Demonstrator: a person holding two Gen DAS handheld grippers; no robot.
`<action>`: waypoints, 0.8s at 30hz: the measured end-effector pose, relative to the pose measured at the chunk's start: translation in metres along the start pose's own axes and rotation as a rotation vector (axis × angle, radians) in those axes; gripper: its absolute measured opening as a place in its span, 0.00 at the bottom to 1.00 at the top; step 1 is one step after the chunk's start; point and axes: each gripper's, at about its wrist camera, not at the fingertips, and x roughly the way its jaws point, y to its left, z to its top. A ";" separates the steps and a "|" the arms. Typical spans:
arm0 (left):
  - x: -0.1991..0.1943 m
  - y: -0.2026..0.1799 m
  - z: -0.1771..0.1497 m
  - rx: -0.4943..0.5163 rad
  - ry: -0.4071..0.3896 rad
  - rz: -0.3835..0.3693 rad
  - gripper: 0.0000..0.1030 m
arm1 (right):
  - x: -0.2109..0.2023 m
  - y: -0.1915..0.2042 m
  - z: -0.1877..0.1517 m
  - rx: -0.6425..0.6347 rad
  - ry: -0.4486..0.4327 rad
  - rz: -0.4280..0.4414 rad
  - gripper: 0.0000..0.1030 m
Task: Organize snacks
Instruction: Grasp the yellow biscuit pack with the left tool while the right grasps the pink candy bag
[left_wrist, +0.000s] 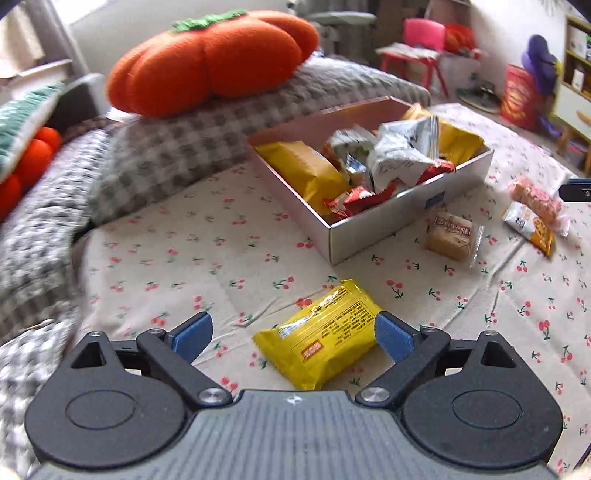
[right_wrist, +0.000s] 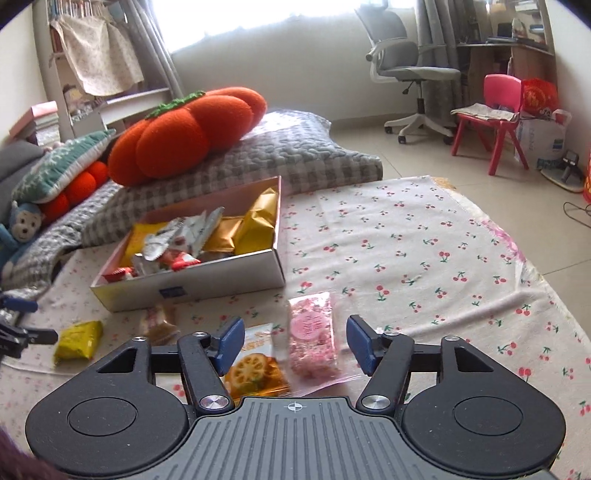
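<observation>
Two wrist views over a cherry-print cloth. In the left view, the left gripper fills the bottom edge, jaws wide apart around a yellow snack packet lying lower centre; its near end is hidden behind the gripper body. An open box of mixed snacks sits upper centre. In the right view, the right gripper has jaws apart over a pink snack bag and an orange cracker packet, partly hidden, lower centre, pads clear of both
</observation>
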 end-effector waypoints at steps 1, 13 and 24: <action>0.007 0.000 0.001 0.009 0.012 -0.020 0.91 | 0.004 0.000 -0.001 -0.008 0.009 0.000 0.61; 0.026 -0.023 -0.006 0.142 0.042 -0.140 0.58 | 0.048 0.000 -0.003 -0.060 0.082 -0.028 0.30; -0.016 -0.029 -0.021 -0.092 -0.042 -0.109 0.44 | 0.023 -0.002 0.001 0.004 0.030 0.012 0.30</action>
